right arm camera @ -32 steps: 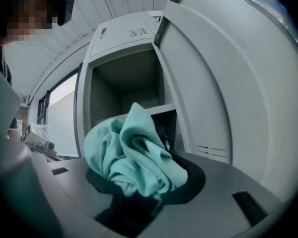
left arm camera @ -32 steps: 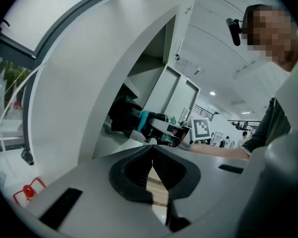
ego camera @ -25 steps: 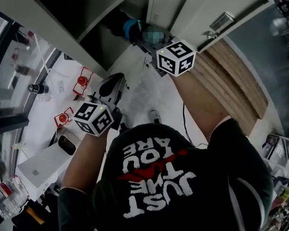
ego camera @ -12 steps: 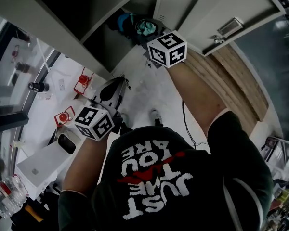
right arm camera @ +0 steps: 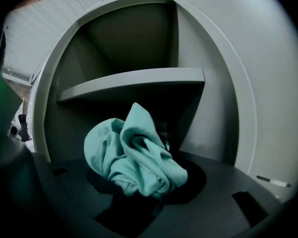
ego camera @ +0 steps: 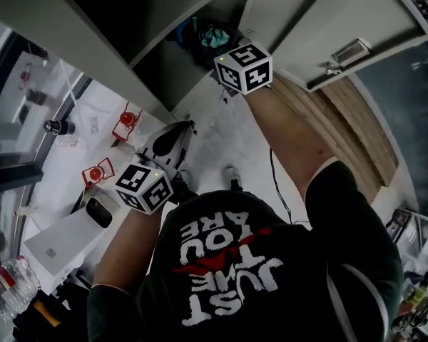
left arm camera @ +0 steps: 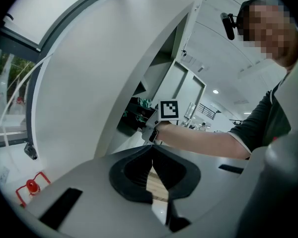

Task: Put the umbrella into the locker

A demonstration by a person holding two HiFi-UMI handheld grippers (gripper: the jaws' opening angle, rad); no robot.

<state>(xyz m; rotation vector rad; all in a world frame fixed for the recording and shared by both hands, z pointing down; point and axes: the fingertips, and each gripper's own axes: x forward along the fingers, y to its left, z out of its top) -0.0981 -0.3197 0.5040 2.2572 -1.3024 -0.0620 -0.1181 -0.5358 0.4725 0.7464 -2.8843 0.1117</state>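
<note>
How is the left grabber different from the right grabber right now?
The left gripper has its fingers pressed together with nothing between them; the right gripper has its fingers clamped on the bunched teal umbrella. The right gripper points into the open locker, below its shelf; the left gripper hangs outside it, nearer the person. Both carry a white cube with black square markers.
</note>
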